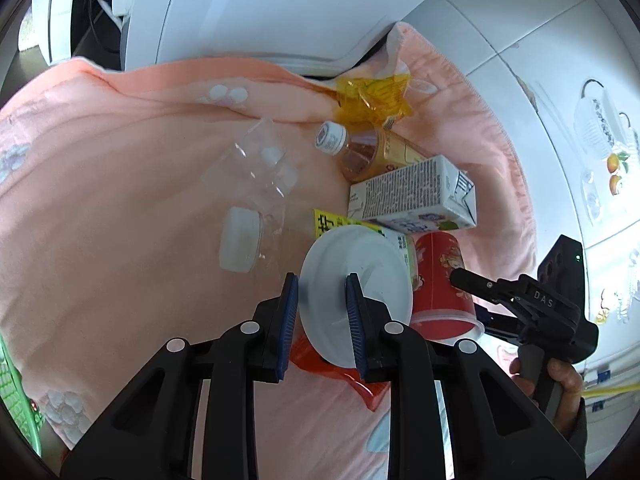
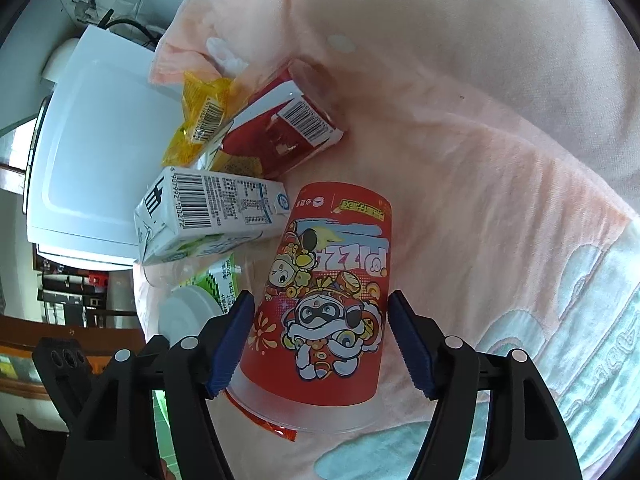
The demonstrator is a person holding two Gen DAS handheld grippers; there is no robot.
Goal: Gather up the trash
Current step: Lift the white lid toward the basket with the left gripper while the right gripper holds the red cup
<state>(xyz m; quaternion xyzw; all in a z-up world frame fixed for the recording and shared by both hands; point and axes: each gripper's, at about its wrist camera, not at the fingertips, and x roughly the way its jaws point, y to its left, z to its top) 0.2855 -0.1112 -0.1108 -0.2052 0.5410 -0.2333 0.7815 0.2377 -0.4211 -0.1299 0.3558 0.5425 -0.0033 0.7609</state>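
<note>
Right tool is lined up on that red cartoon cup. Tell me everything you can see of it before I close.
The red cup is a tapered paper-looking cup printed with cartoon figures and "PIZZA" lettering, with a clear plastic-looking rim band at its wide end. It lies on its side on the pink blanket, wide end toward the right tool, whose fingers straddle it, open. A white milk carton sits by its narrow end; a red wrapper peeks from under the rim.

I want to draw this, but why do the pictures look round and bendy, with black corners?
Left wrist view: the fisheye lens bends the white tiled wall at the edges, and the window side glares bright. Right wrist view: the same dark ring; the red cartoon-printed paper cup is sharp, while the pink towel cloth looks soft and washed out.
</note>
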